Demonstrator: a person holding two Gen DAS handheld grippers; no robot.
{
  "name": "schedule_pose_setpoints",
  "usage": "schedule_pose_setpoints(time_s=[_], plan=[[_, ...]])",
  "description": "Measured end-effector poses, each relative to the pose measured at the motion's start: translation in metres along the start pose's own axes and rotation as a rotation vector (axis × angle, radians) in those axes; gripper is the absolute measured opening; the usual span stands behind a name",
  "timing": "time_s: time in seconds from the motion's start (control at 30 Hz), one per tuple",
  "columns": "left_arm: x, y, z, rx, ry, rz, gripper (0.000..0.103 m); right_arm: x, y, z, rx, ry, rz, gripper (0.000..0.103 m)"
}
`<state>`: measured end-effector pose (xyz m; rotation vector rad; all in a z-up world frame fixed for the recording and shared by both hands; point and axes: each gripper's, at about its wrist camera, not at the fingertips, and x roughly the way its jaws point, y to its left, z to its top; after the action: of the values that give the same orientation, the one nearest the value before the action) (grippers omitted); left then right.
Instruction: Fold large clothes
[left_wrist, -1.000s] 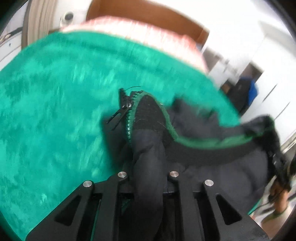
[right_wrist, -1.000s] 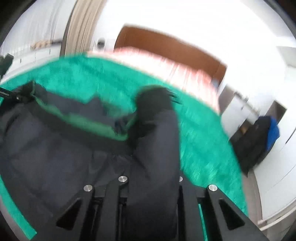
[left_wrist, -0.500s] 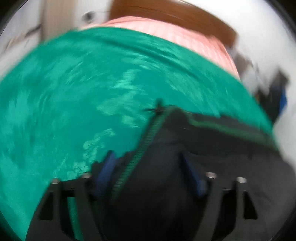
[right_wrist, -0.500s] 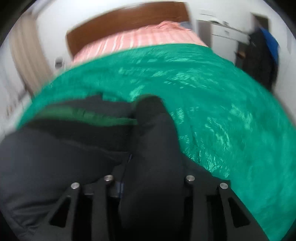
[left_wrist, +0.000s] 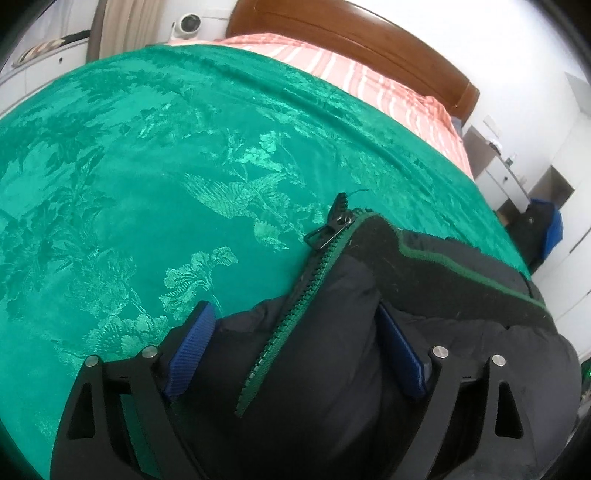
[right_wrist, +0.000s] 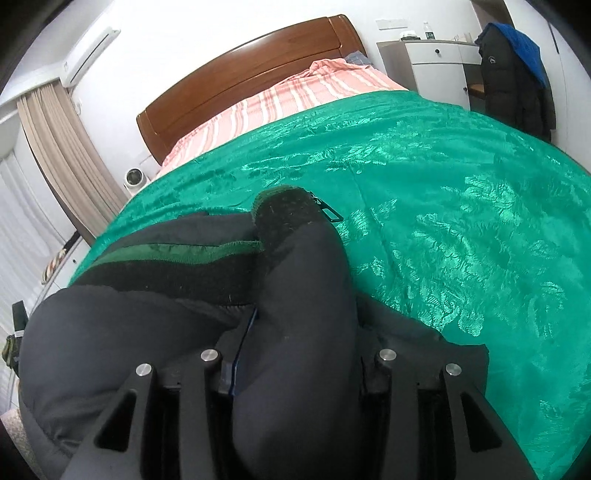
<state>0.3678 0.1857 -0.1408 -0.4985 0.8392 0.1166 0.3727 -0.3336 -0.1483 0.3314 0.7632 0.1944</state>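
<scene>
Only the left wrist view shows the green zipper (left_wrist: 291, 314) of the one black jacket (left_wrist: 332, 369) lying on the green bedspread (left_wrist: 147, 184). Both claws have just been opening: left gripper (left_wrist: 295, 354) stands wide around the collar; right gripper (right_wrist: 295, 354) straddles a jacket fold, its contact hidden.

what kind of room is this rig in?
A bedroom, most likely: a bed with a wooden headboard, striped pink bedding under a green bedspread, and a curtained window.
</scene>
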Motion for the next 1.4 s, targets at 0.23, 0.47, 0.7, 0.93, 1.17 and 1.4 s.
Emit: schedule_pose_setpoints(time_s=[0.23,0.47,0.7,0.93,1.17,1.4], plan=[[-0.007,-0.011,0.004,0.041,0.050,0.068,0.093,0.004,-0.002,0.000,0.005,0.006,0.011,0.045],[-0.091,-0.077,0.009,0.239,-0.055,-0.030,0.092,0.007,-0.004,0.000,0.012,0.010,0.014,0.045],[-0.114,-0.193,-0.039,0.505,-0.043,-0.250,0.099,0.008,-0.006,0.000,0.022,0.011,0.025,0.045],[-0.023,-0.216,-0.092,0.620,0.023,-0.185,0.103,0.008,-0.013,0.000,0.056,0.007,0.057,0.047],[-0.004,-0.219,-0.103,0.666,0.036,-0.144,0.102,0.010,-0.015,0.000,0.068,0.009,0.064,0.048],[0.001,-0.213,-0.111,0.650,0.018,-0.159,0.102,0.011,-0.013,0.001,0.063,0.012,0.055,0.049]])
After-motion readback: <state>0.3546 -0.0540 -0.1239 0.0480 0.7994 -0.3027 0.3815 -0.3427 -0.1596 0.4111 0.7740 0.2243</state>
